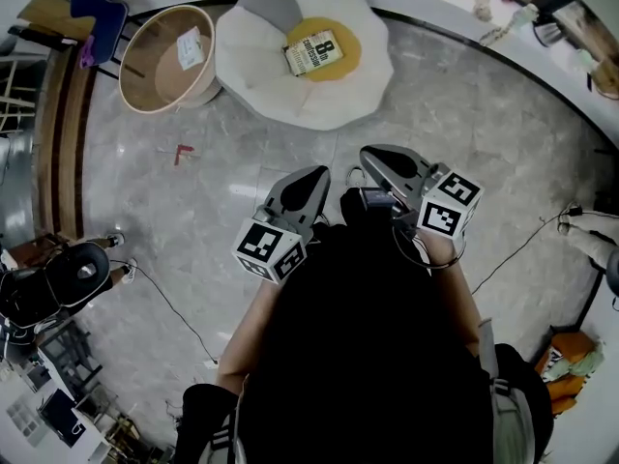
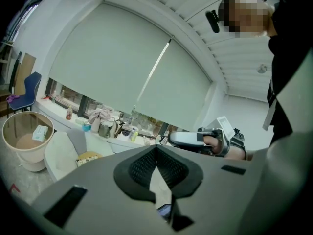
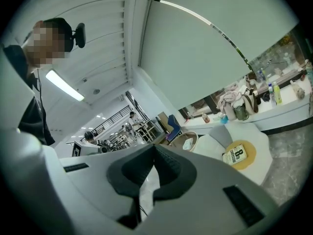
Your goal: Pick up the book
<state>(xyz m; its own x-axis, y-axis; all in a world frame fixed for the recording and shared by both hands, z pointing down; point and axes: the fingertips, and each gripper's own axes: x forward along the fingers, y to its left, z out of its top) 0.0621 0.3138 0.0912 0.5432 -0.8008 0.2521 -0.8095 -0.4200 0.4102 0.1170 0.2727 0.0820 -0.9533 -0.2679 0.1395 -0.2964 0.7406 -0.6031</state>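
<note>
The book (image 1: 314, 52), cream with dark print, lies flat on the yellow round middle of a white flower-shaped cushion (image 1: 261, 75) on the floor ahead. It also shows in the left gripper view, book (image 2: 83, 161), and the right gripper view, book (image 3: 235, 155). My left gripper (image 1: 314, 174) and right gripper (image 1: 372, 153) are side by side in front of my body, well short of the cushion. Both point toward it. Each has its jaws together with nothing between them, left gripper (image 2: 156, 148), right gripper (image 3: 155, 147).
A round tan basket (image 1: 169, 58) with a paper packet inside stands left of the cushion. A blue chair (image 1: 97, 8) is behind it. A windowsill (image 2: 112, 131) holds bottles and bags. Cables (image 1: 174, 307) trail on the grey floor, with a red mark (image 1: 183, 151) on it.
</note>
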